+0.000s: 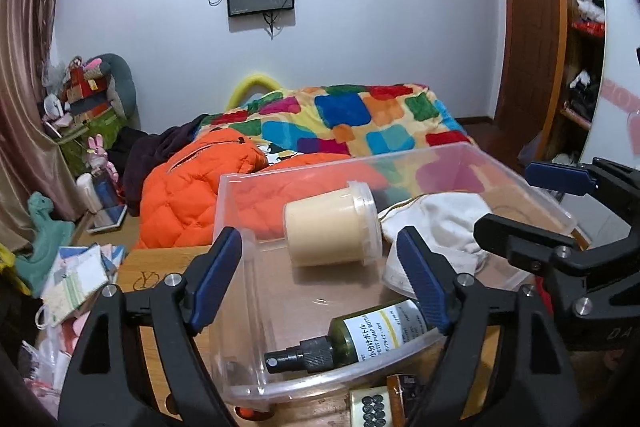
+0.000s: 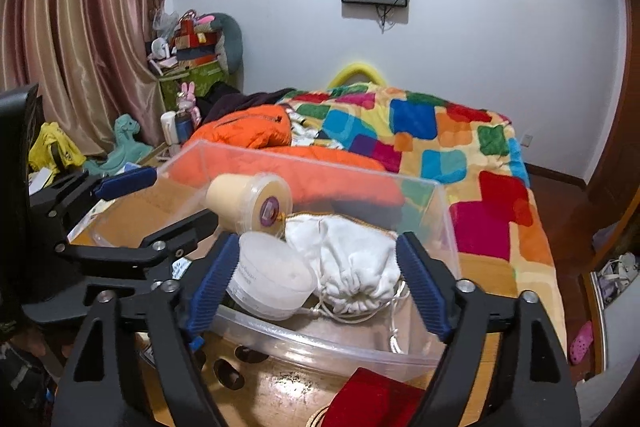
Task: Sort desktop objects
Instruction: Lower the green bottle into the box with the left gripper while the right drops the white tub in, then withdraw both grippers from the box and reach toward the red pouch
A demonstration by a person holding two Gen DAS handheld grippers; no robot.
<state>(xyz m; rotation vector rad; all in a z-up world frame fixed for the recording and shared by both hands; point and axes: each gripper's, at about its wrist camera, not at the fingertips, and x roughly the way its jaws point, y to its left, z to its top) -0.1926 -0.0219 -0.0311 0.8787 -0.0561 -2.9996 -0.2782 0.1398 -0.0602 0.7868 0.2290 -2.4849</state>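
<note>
A see-through plastic box (image 1: 240, 195) sits on the brown wooden surface (image 1: 160, 267), close to the edge that faces the bed (image 1: 360, 115). Its walls are thin, smooth and shiny, and its corners are round.

Inside the box lies a cream tub (image 1: 332, 227) on its side. It is round like a cup and has a clear lid. Next to it, touching it, is a soft white cloth bag (image 2: 352, 259) with a string, all crumpled. A round white jar (image 2: 272, 283) leans against the bag near the front wall. A dark green pump bottle (image 1: 360, 335) with a black top and a white label lies flat by the near wall.

The left hand-held gripper (image 1: 320, 283) hangs over the near part of the box with its blue ridged fingers (image 1: 420, 279) spread wide and nothing between them. There is bare floor of the box under it, between the tub and the bottle.

The right hand-held gripper (image 2: 316, 287) is also spread wide and holds nothing. It sits over the near side of the box, with the white jar and the bag in the gap between its fingers. I cannot tell if it touches them.

The two grippers are close beside each other, so there is little room between them.

In front of the box, on the surface, lies a red flat thing (image 2: 372, 403) and a small box with dark dots (image 1: 372, 411). On the bed are an orange puffy jacket (image 1: 192, 195) and a blanket with bright squares (image 2: 440, 147).
</note>
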